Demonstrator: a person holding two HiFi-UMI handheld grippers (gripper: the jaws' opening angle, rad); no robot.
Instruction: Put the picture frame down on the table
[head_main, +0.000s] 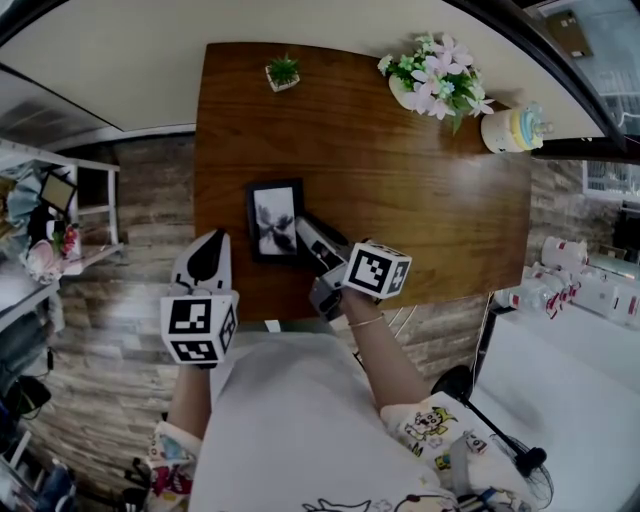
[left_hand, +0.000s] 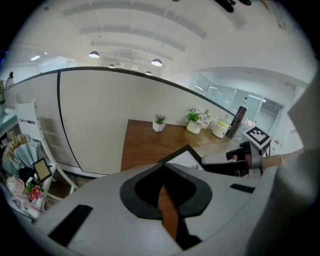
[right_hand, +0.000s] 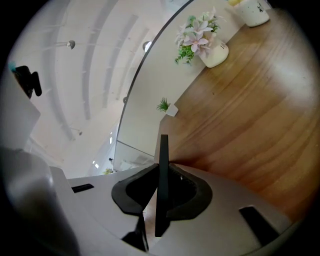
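Note:
The picture frame (head_main: 274, 220) is black with a black-and-white print, facing up over the near left part of the brown table (head_main: 430, 210). My right gripper (head_main: 306, 238) is shut on the frame's right edge. In the right gripper view the frame (right_hand: 162, 190) shows edge-on as a thin black bar between the pads. I cannot tell whether the frame touches the tabletop. My left gripper (head_main: 204, 262) hangs shut and empty off the table's front left corner. From the left gripper (left_hand: 162, 170) view, a corner of the frame (left_hand: 186, 156) shows, with the right gripper (left_hand: 225, 160) beside it.
A small potted plant (head_main: 283, 72) stands at the table's far edge, a vase of pink flowers (head_main: 432, 82) and a cream canister (head_main: 512, 129) at the far right. A cluttered shelf (head_main: 48, 225) is to the left, a white table with bottles (head_main: 572, 285) to the right.

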